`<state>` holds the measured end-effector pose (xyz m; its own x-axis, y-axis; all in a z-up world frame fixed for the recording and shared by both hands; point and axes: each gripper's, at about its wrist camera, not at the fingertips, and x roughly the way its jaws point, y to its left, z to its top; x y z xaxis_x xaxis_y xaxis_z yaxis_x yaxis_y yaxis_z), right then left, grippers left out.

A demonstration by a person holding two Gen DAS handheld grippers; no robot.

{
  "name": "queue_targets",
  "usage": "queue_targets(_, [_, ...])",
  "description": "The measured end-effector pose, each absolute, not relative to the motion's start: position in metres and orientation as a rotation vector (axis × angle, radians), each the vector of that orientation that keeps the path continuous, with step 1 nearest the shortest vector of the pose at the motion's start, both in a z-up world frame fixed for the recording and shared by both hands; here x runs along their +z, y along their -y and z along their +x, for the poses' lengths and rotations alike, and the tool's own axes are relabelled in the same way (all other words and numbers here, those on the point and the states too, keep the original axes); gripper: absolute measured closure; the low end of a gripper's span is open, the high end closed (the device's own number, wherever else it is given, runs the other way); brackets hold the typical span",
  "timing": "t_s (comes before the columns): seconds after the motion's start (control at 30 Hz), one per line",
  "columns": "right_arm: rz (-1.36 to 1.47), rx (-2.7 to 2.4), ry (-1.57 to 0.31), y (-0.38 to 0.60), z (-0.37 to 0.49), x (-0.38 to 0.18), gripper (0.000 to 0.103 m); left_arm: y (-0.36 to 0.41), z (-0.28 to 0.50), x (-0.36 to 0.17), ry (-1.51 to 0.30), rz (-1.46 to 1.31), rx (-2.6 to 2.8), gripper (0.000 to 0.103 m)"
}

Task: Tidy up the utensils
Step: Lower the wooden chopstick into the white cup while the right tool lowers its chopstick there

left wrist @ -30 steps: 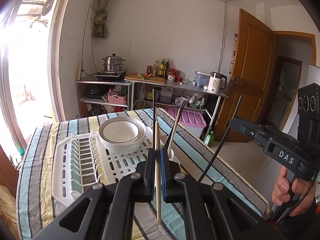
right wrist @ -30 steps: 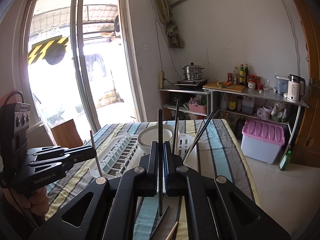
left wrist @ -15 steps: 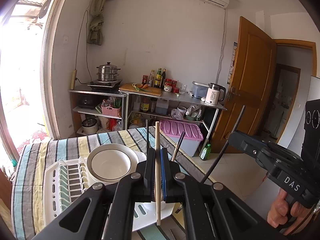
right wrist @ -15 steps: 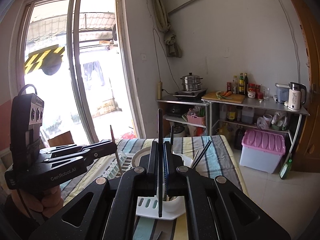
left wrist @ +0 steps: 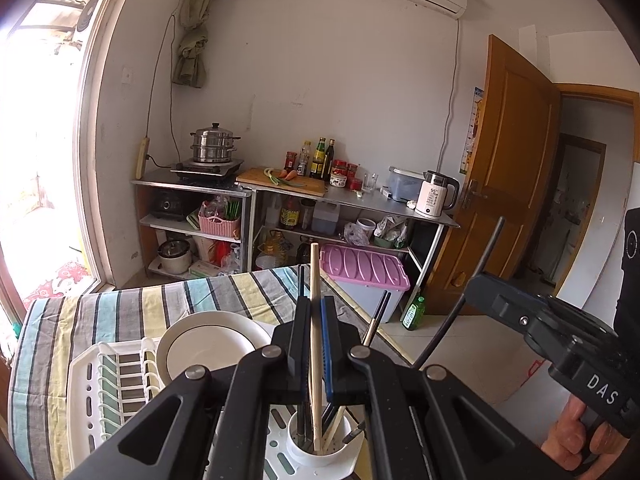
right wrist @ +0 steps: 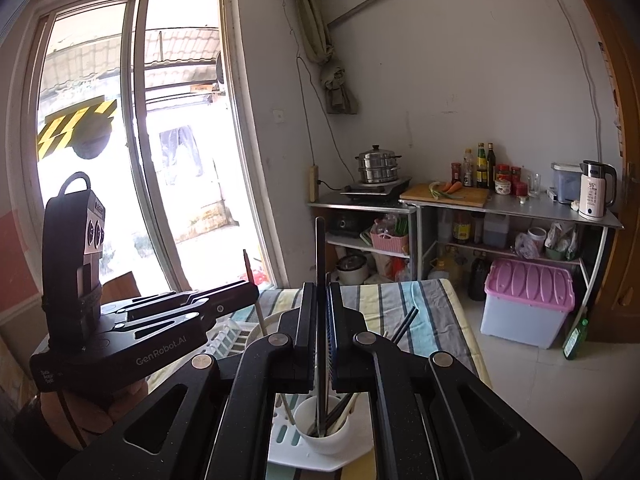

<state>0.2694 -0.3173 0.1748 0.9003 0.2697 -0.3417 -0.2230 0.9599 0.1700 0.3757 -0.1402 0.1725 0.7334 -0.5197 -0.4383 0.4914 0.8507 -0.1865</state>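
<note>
Left tongs (left wrist: 316, 344): closed on a light wooden chopstick (left wrist: 315, 300), which is held upright between the two fingers; its lower end is seen inside the white utensil cup (left wrist: 320, 446), among other sticks.
Right tongs (right wrist: 321, 332): closed on a dark chopstick (right wrist: 320, 264), held upright; its lower end is seen inside the same cup (right wrist: 326, 436).
Tongs relative to each other: in the left wrist view the right tongs (left wrist: 476, 290) are seen at the right with the dark chopstick (left wrist: 486, 254) slanting through them; in the right wrist view the left tongs (right wrist: 252, 292) are seen at the left with the wooden chopstick (right wrist: 251, 280) standing in them.
Utensil cup: set at the near corner of the white dish rack (left wrist: 86, 396); several dark and light chopsticks are leaned in it, two dark ones (left wrist: 378, 316) sticking out to the right of the left tongs.
Bowl (left wrist: 200, 354): white with a dark rim line, rested in the rack just beside the cup.
Bench (left wrist: 72, 320): covered by a striped cloth; the rack is carried on it.
Right hand (left wrist: 576, 436): partly seen gripping the handle of the right tongs.
Background: a metal shelf unit (left wrist: 400, 208) with a steamer pot (left wrist: 214, 146), a cutting board (left wrist: 284, 180), bottles and a kettle (left wrist: 436, 198); a pink-lidded bin (left wrist: 360, 268) beneath it.
</note>
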Motion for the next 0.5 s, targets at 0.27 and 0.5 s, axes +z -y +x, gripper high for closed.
queue_targets(0.27, [0.145, 0.254, -0.436, 0.320, 0.291, 0.148, 0.099, 0.147, 0.400, 0.136, -0.555, -0.058, -0.548, 0.098])
queue_targets(0.5, [0.149, 0.249, -0.482, 0.321, 0.302, 0.128, 0.099, 0.149, 0.414, 0.110, -0.605, -0.049, -0.535, 0.098])
